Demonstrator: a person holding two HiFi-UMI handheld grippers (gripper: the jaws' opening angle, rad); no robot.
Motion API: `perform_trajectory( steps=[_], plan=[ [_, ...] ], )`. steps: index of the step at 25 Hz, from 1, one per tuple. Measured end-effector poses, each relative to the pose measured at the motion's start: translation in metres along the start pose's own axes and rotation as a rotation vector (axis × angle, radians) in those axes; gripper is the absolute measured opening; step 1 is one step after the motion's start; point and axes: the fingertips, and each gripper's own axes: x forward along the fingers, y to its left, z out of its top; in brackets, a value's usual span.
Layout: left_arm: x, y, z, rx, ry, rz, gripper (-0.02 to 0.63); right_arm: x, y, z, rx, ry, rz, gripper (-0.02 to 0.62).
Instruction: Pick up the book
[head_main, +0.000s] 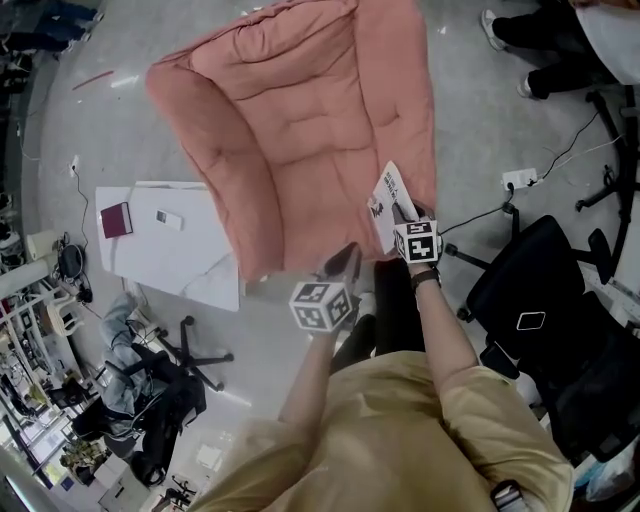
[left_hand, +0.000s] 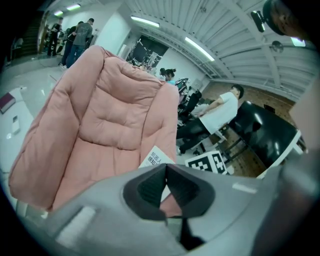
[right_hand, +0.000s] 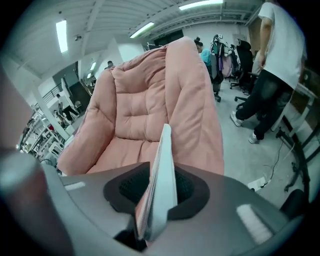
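Note:
A thin white book stands on edge at the right side of the pink padded chair's seat. My right gripper is shut on its lower edge. In the right gripper view the book rises edge-on between the two dark pads of that gripper, touching both. My left gripper hovers at the seat's front edge, left of the book, shut and holding nothing. In the left gripper view its tips meet, with the book's printed cover just beyond them.
A white table left of the chair carries a maroon notebook and a small white device. A black office chair stands at the right, with a power strip and cables on the floor. A person's shoes are at top right.

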Motion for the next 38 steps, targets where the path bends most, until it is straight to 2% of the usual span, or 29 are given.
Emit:
perform_trajectory(
  steps=[1,6,13,15,18,20,23,26,29,31,35,38],
  plan=[
    [-0.003,0.001,-0.001,-0.001,-0.004,0.003,0.003,0.0,-0.001,-0.001,0.015,0.006,-0.008,0.081],
    [-0.02,0.002,-0.006,-0.016,-0.03,0.012,0.003,-0.012,0.01,-0.003,0.133,0.0,0.047,0.054],
    [-0.056,0.003,-0.007,-0.015,-0.084,0.012,0.003,-0.064,0.053,0.0,0.066,-0.03,0.143,0.052],
    [-0.068,0.002,-0.009,-0.008,-0.092,0.001,0.003,-0.084,0.066,0.001,0.021,-0.025,0.165,0.052],
    [-0.08,-0.006,-0.017,0.024,-0.07,-0.051,0.003,-0.116,0.083,0.006,-0.13,-0.003,0.194,0.051],
    [-0.087,-0.009,-0.022,0.033,-0.066,-0.074,0.081,-0.14,0.097,0.014,-0.249,0.012,0.229,0.051],
    [-0.106,-0.01,-0.026,0.047,-0.087,-0.096,0.119,-0.185,0.124,0.032,-0.375,-0.001,0.3,0.051],
    [-0.126,-0.018,-0.027,0.109,-0.1,-0.144,0.183,-0.236,0.151,0.058,-0.421,-0.051,0.373,0.051],
    [-0.149,-0.032,-0.02,0.21,-0.119,-0.223,0.291,-0.287,0.182,0.081,-0.48,-0.086,0.448,0.051],
    [-0.167,-0.043,-0.011,0.283,-0.142,-0.275,0.336,-0.318,0.201,0.089,-0.545,-0.081,0.494,0.051],
    [-0.21,-0.076,0.0,0.437,-0.192,-0.407,0.371,-0.375,0.236,0.089,-0.656,-0.061,0.576,0.051],
    [-0.232,-0.097,-0.004,0.523,-0.183,-0.506,0.371,-0.41,0.262,0.088,-0.724,-0.087,0.65,0.051]
  ],
)
